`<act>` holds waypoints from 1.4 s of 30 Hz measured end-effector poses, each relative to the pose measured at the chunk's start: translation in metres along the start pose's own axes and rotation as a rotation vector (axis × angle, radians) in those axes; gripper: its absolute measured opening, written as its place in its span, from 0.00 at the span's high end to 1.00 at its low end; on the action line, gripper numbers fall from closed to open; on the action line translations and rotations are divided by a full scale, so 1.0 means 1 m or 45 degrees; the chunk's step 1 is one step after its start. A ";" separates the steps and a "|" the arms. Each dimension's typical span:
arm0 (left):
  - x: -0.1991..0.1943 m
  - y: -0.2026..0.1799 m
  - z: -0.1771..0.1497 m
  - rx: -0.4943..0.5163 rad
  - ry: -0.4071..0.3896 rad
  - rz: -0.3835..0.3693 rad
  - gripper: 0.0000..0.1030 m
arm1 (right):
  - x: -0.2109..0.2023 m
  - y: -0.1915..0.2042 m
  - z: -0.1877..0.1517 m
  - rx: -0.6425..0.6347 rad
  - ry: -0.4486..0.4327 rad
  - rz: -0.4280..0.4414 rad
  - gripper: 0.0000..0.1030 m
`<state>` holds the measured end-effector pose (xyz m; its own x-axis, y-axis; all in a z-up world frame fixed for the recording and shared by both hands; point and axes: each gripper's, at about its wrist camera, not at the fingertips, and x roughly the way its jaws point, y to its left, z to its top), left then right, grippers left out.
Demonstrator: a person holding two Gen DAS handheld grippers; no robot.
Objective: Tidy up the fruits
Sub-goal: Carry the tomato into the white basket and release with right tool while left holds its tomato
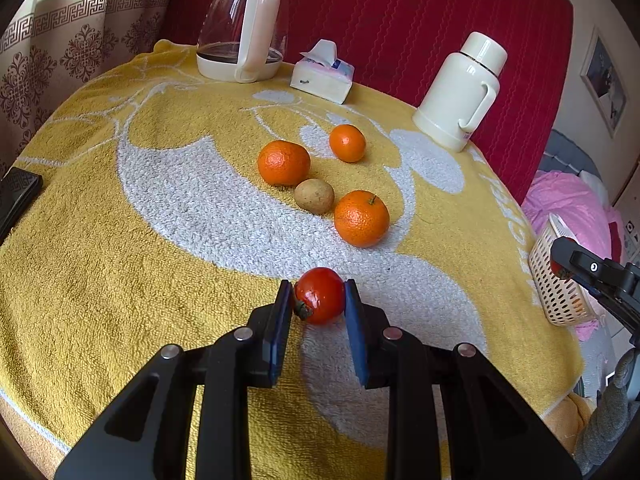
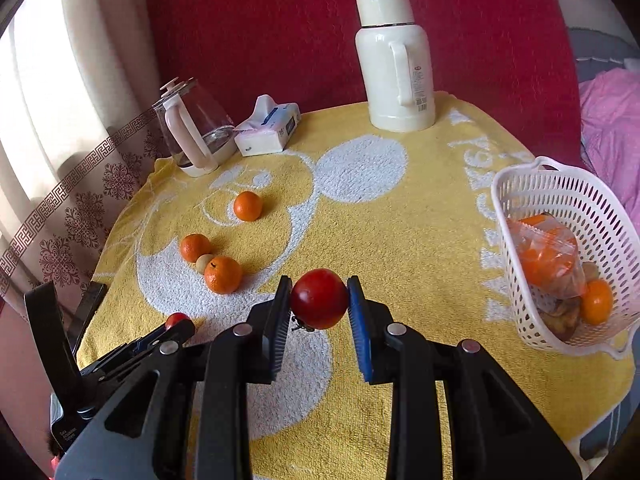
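My left gripper [image 1: 319, 294] is shut on a small red fruit [image 1: 320, 295] low over the yellow towel [image 1: 100, 240]. My right gripper [image 2: 319, 298] is shut on another red fruit [image 2: 319, 298], held above the towel to the left of the white basket [image 2: 516, 184]. The basket holds a bagged orange item [image 2: 546, 252], a mandarin [image 2: 597, 302] and brownish fruit. Three mandarins [image 1: 283, 162] [image 1: 347, 142] [image 1: 361, 218] and a small brown fruit [image 1: 314, 196] lie mid-table. The left gripper also shows in the right wrist view [image 2: 178, 322].
A glass kettle [image 1: 244, 24], a tissue box [image 1: 322, 76] and a white thermos [image 1: 460, 92] stand along the back edge. A dark object [image 1: 16, 196] lies at the far left. The basket shows at the table's right edge [image 1: 556, 280]. Pink bedding [image 2: 612, 128] lies beyond.
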<state>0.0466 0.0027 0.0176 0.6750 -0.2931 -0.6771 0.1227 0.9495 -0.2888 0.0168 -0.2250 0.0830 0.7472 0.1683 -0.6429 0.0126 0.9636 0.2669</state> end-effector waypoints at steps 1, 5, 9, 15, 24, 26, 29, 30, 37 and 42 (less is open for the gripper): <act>0.000 0.000 0.000 0.000 0.000 0.000 0.75 | -0.005 -0.006 0.000 0.013 -0.011 -0.013 0.72; 0.000 0.000 0.000 -0.001 0.000 0.000 0.75 | -0.022 -0.033 0.001 0.072 -0.050 -0.080 0.72; 0.000 0.001 0.000 -0.001 0.001 0.000 0.75 | -0.037 -0.063 -0.001 0.139 -0.074 -0.160 0.72; 0.000 0.000 -0.001 -0.001 0.000 0.002 0.75 | -0.055 -0.104 -0.005 0.230 -0.107 -0.271 0.72; 0.000 0.001 0.000 -0.002 0.001 0.001 0.74 | -0.062 -0.144 -0.007 0.339 -0.121 -0.326 0.72; 0.000 0.001 0.000 -0.002 0.001 0.002 0.74 | -0.061 -0.150 -0.008 0.360 -0.116 -0.324 0.72; 0.000 0.000 0.000 -0.003 0.001 0.001 0.74 | -0.060 -0.154 -0.010 0.386 -0.111 -0.318 0.72; 0.000 0.001 0.000 -0.003 0.002 0.001 0.74 | -0.059 -0.155 -0.010 0.398 -0.110 -0.315 0.72; 0.000 0.001 0.000 -0.005 0.002 -0.002 0.74 | -0.065 -0.159 -0.011 0.434 -0.134 -0.301 0.70; -0.003 -0.001 -0.001 0.010 -0.008 -0.006 0.74 | -0.072 -0.162 -0.013 0.452 -0.162 -0.294 0.70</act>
<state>0.0439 0.0028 0.0197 0.6788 -0.2972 -0.6715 0.1319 0.9489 -0.2867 -0.0477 -0.3906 0.0766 0.7737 -0.0916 -0.6269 0.3997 0.8382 0.3710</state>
